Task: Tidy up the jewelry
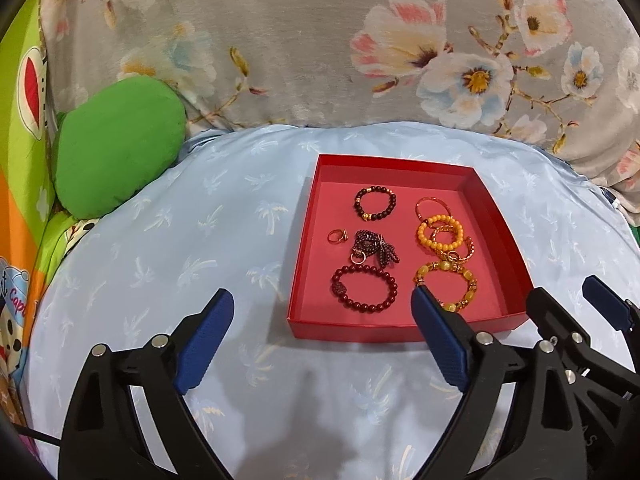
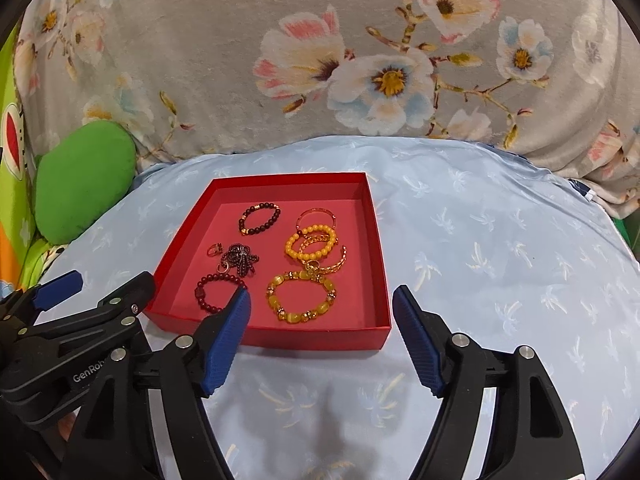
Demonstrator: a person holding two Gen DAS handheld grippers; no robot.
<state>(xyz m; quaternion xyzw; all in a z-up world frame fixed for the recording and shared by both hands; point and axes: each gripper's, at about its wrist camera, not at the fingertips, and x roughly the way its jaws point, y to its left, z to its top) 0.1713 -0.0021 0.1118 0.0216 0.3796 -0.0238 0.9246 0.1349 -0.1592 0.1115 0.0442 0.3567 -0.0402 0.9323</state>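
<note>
Jewelry lies gathered inside a shallow red tray [image 1: 404,326] that rests on a pale blue palm-print pillow [image 1: 160,240]. In the tray's left column sit a dark beaded bracelet with gold accents [image 1: 375,202], a small gold ring [image 1: 335,236], a tangled strand of dark purple beads [image 1: 370,248] and a deep red beaded bracelet [image 1: 365,287]. On the right are a thin copper bangle [image 2: 316,217], an orange-yellow beaded bracelet [image 2: 311,243] overlapping a gold chain bracelet [image 2: 334,265], and a chunky amber bead bracelet [image 2: 302,297] nearest the front wall.

Both claws hover just in front of the tray, apart from it, side by side. The left claw [image 1: 322,316] is spread wide with nothing between its blue pads [image 1: 206,340]. The right claw [image 2: 322,314] is likewise spread and empty. Behind the pillow rises a grey floral cushion [image 2: 240,60], with a green cushion [image 1: 116,148] at the left.
</note>
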